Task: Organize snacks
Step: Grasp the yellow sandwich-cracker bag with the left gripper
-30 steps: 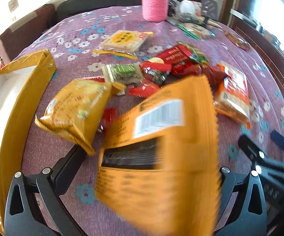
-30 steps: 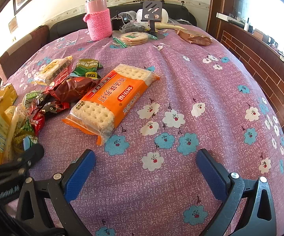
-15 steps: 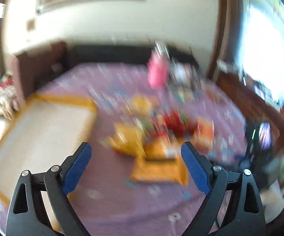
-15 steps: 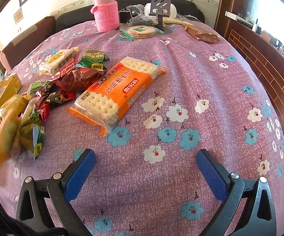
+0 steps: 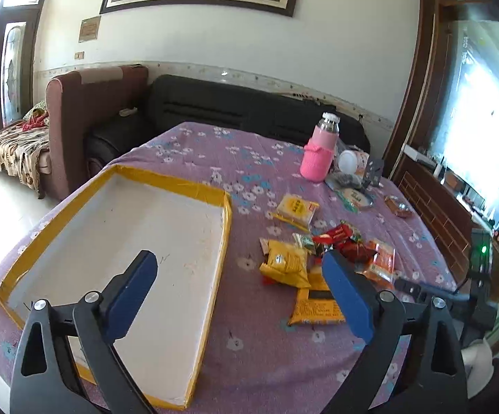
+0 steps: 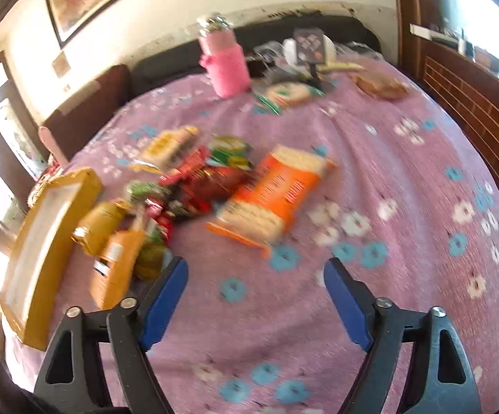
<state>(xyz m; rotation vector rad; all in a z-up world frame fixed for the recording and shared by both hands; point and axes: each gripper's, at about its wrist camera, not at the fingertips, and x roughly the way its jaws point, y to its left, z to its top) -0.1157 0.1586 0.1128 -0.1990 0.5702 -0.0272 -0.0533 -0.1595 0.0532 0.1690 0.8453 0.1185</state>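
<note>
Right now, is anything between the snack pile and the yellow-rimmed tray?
Nothing visible. Only bare flowered tablecloth lies between the tray rim and the nearest snack, the yellow packet. The tray holds nothing yet.

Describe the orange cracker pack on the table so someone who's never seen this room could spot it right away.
Start at the purple flowered tablecloth and find the snack pile right of the yellow-rimmed tray. The cracker pack lies at the pile's right edge, the side away from the tray. It is the longest packet, orange-banded, with pale square crackers showing at both ends.
</note>
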